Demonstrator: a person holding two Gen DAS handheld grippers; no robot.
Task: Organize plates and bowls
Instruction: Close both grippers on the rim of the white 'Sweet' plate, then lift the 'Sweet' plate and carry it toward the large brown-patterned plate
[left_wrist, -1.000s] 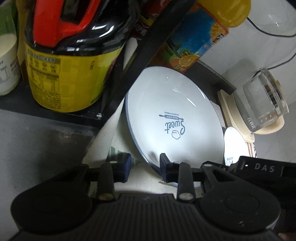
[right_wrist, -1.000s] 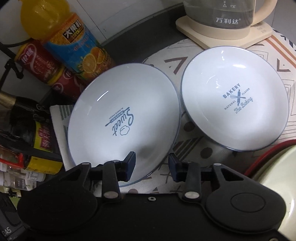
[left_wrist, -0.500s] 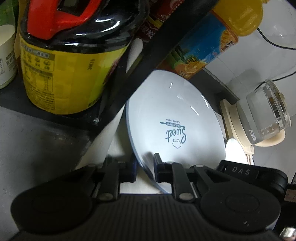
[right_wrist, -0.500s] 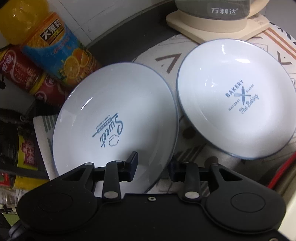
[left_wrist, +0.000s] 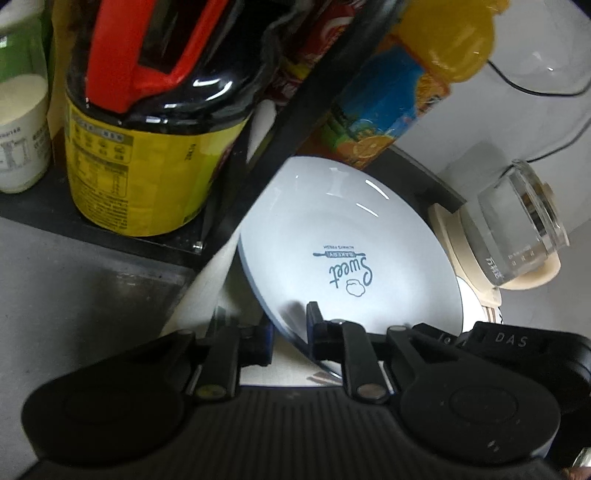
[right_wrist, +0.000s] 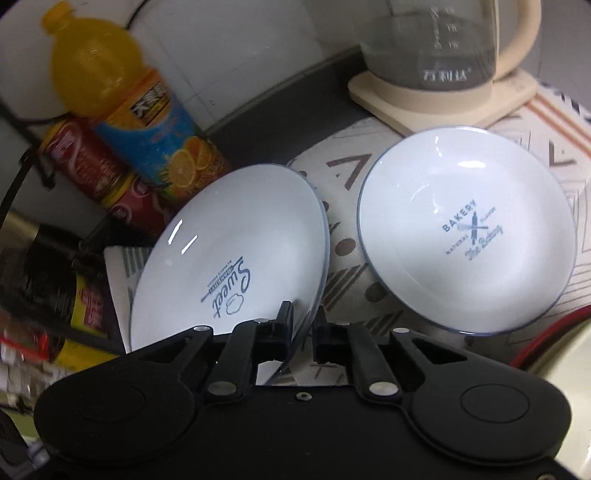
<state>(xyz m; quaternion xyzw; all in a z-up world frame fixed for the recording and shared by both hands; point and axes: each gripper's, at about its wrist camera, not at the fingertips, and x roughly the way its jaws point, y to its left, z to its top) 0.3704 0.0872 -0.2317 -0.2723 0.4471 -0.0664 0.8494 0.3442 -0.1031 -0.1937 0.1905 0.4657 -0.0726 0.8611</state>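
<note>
Two handheld grippers are both clamping the same white plate printed "Sweet" (right_wrist: 229, 254), holding it tilted up off a patterned cloth (right_wrist: 546, 136). The left gripper (left_wrist: 290, 330) is pinching the plate's near rim between its dark pads, one finger under the plate and one finger on its face. The right gripper (right_wrist: 301, 326) is gripping the plate's rim on its lower right side, jaws closed tight on the edge.

A second white dish, printed "BAKERY" (right_wrist: 465, 254), is lying flat on the cloth just to the right of the Sweet plate, apart from it. Beyond that dish, a glass kettle (right_wrist: 443, 48) is sitting on a cream base.

Behind the Sweet plate, an orange juice bottle (right_wrist: 140, 110) and a red can (right_wrist: 92, 162) are standing close together. To the plate's left, a yellow-labelled jar with a red and black lid (left_wrist: 147, 147) is standing on a dark shelf (left_wrist: 110, 236).
</note>
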